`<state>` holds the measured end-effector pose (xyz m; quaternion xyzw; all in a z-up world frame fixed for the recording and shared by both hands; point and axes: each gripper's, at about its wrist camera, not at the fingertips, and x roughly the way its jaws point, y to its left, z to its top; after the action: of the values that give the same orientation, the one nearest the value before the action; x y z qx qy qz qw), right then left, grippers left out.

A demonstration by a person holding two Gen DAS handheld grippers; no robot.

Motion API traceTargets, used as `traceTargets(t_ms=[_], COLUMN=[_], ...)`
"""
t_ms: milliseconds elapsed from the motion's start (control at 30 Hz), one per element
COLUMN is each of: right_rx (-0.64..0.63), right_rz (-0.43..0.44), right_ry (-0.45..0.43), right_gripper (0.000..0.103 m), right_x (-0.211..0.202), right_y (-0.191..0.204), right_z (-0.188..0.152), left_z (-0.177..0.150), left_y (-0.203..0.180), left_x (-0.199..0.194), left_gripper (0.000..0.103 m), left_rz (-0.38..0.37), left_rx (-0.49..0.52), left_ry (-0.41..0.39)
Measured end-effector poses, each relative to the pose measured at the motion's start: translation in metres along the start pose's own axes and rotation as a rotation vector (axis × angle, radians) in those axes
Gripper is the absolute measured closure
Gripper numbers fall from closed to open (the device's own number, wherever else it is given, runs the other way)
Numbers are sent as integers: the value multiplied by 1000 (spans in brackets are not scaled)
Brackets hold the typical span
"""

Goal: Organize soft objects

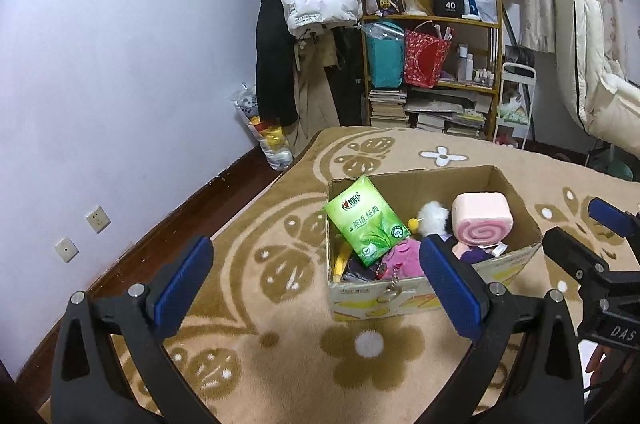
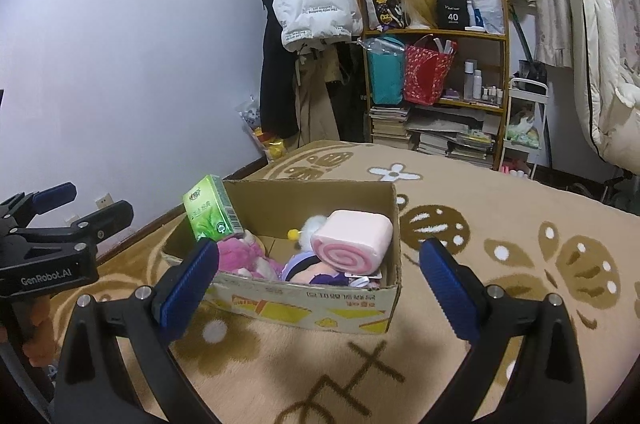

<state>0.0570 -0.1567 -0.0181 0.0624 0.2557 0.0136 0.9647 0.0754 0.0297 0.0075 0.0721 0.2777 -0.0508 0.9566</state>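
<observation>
The open brown cardboard box (image 1: 516, 200) sat on the beige flower-patterned blanket (image 1: 280, 356), and both tools hung short of its near wall. The left gripper (image 1: 316, 278) was spread wide with nothing between its blue pads, and the right gripper (image 2: 320, 276) was released in the same way, also holding nothing. The box lay ahead of each; the left gripper faced the box's left end, the right gripper its middle.

The green tea-printed tissue pack (image 1: 366, 224) leaned upright against the box's left wall, its long axis tilted and its top poking above the rim. As I judged it, the left gripper was the nearer one for settling it. The pink swirl-faced roll cushion (image 2: 352, 244) lay on its side toward the box's right end, resting on other toys.

Under these, a magenta plush (image 2: 244, 256), a white fluffy toy (image 1: 432, 218) and a purple-haired doll (image 2: 308, 270) were half buried, their shapes hard to make out. A keychain (image 1: 390, 282) dangled over the box's front wall.
</observation>
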Motion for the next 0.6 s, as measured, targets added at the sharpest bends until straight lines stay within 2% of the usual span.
traceTargets(t_ms=[267, 600], right_rx=[28, 29], right_rz=[20, 4], right_ry=[-12, -8], right_gripper=[0, 0], right_x=[-16, -27], right_y=[-8, -11], right_z=[-7, -18], left_z=[-9, -24], left_y=[7, -7], left_x=[-14, -29], left_gripper=[1, 1], left_rz=[-7, 11], left_rx=[-35, 13], left_ry=[6, 20])
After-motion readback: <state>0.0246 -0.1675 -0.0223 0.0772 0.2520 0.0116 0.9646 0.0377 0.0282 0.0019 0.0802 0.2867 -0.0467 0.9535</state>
